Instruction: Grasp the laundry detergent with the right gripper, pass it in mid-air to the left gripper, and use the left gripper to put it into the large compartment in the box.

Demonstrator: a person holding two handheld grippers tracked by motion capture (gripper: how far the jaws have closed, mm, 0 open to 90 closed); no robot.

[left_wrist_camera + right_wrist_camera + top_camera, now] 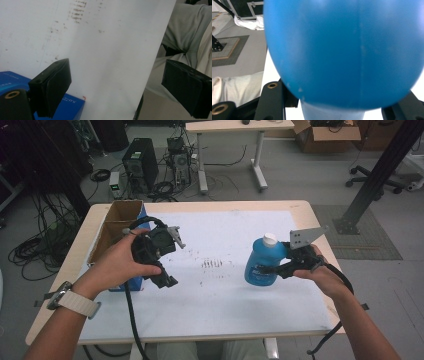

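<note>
At right of centre in the high view, the right gripper clamps a blue bottle with a white cap just above the white table. Left of centre, the left gripper stands wide with nothing between its jaws, close beside an open cardboard box with blue sides.
</note>
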